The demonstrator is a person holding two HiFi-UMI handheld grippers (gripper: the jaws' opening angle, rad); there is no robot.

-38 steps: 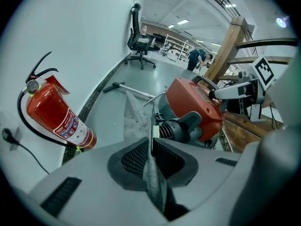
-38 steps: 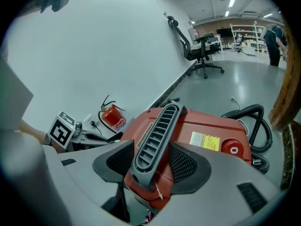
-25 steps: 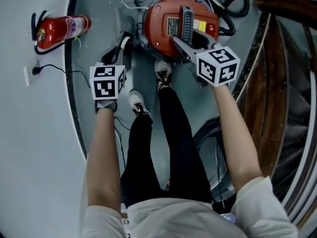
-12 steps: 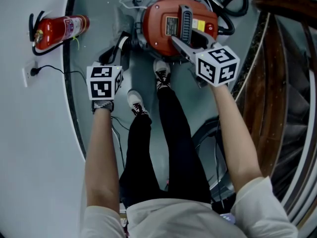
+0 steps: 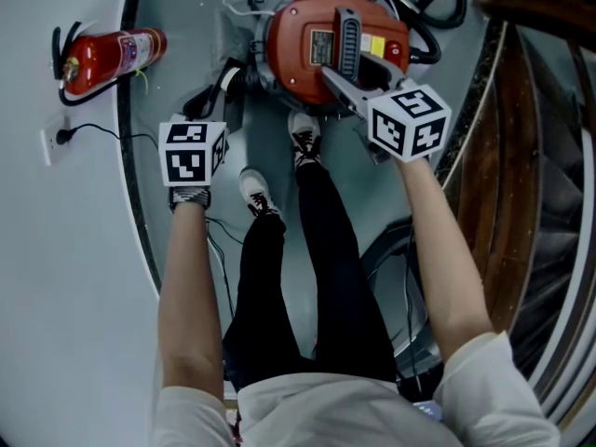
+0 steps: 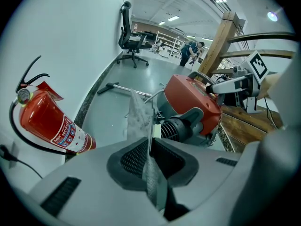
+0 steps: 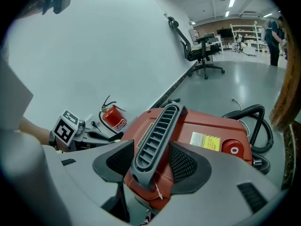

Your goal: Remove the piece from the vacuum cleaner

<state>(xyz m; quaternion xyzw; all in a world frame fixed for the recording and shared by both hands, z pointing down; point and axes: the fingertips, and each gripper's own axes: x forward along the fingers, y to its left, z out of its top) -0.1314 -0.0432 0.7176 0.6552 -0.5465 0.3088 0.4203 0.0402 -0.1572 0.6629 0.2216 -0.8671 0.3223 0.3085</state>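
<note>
Since the piece (image 6: 138, 114) is a thin grey mesh-like sheet, I judge it light, floppy and easy to tear or crease. Best taken by an edge with a firm narrow pinch and pulled along its own plane, not twisted.

Left gripper (image 6: 150, 149) has it: jaws nearly together, pinching the sheet's lower edge. The sheet stands up at centre of the left gripper view, in front of the vacuum (image 5: 298, 68). It looks clear of the red body, but I can't tell if any part is attached.

Right gripper (image 7: 151, 163): jaws wide, closed round the black ribbed handle (image 7: 157, 131) on top of the vacuum, top centre of the head view. Likely steadying it; the vacuum looks heavy and rigid.

Writing: yellow label (image 7: 205, 141) and white label (image 5: 326, 47) on the lid, print too small to read. Extinguisher (image 6: 47, 121), left of frame, has a printed label, also unreadable. No brand legible.
</note>
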